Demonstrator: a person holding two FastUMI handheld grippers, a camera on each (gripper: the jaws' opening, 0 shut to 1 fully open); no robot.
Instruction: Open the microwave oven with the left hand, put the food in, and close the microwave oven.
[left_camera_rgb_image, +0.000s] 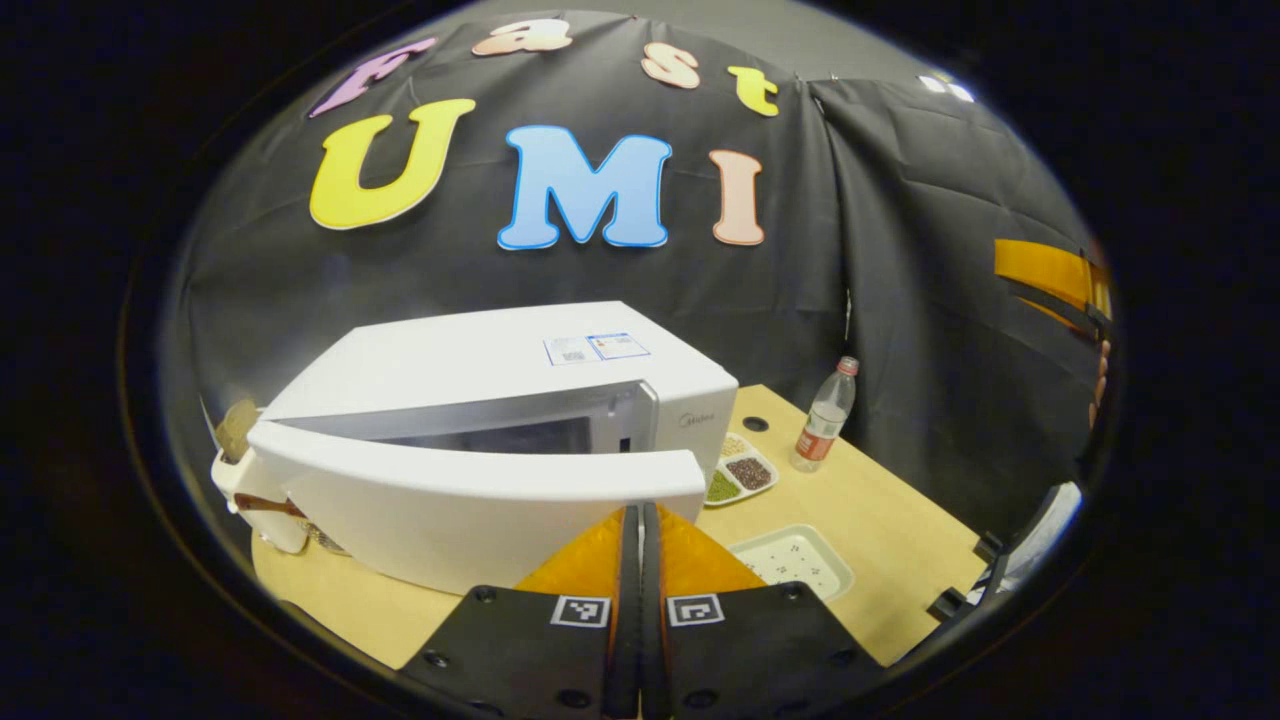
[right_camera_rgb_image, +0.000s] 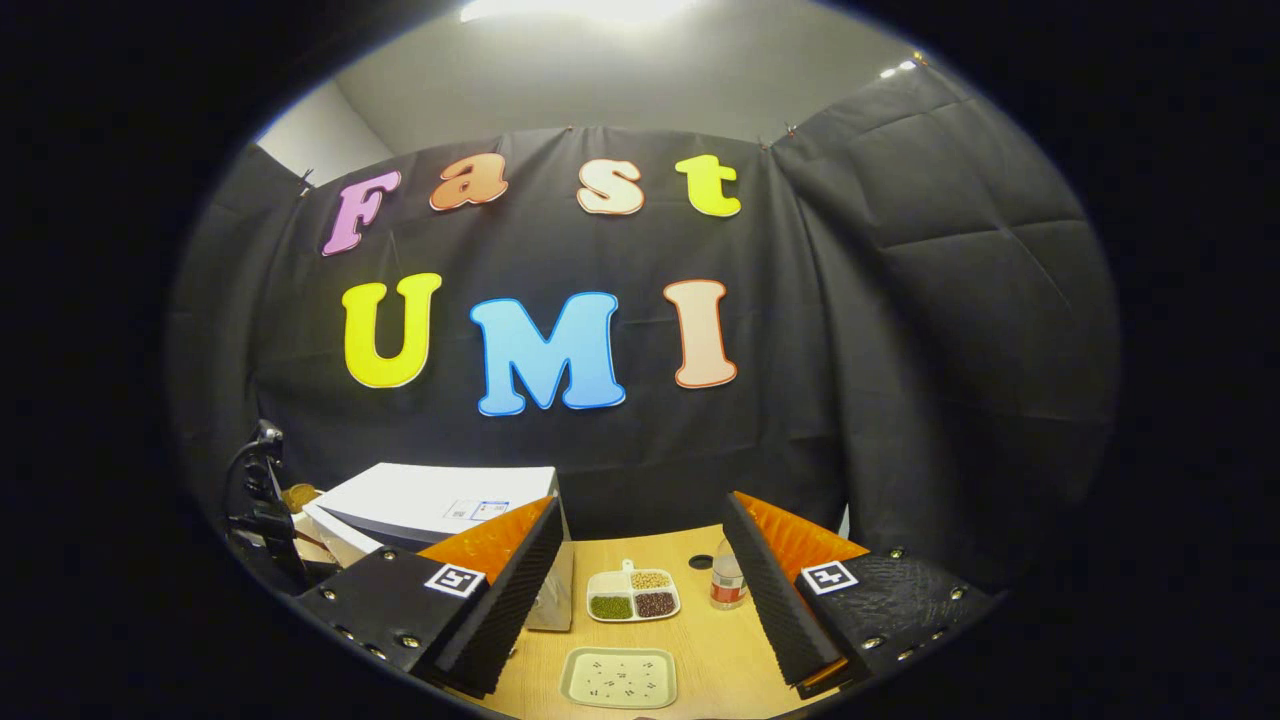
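White microwave (left_camera_rgb_image: 500, 400) on tan wood bench (left_camera_rgb_image: 880, 520). Right of microwave: white divided dish (left_camera_rgb_image: 742, 473) with green, brown, beige fills; pale speckled tray (left_camera_rgb_image: 795, 558); clear bottle (left_camera_rgb_image: 825, 415), red cap and label.

The microwave (left_camera_rgb_image: 520, 400) has a smooth, glossy white plastic-looking shell, with paper stickers (left_camera_rgb_image: 597, 348) on top. Under it the table (left_camera_rgb_image: 880, 520) is pale, matt wood-look board. Beside the microwave stands a clear plastic bottle (left_camera_rgb_image: 825, 415). Behind it hangs matt, creased black cloth (left_camera_rgb_image: 900, 250).

Each tool (right_camera_rgb_image: 635, 585) has black ribbed fingers (right_camera_rgb_image: 770, 590), orange-backed (square markers, small screws).
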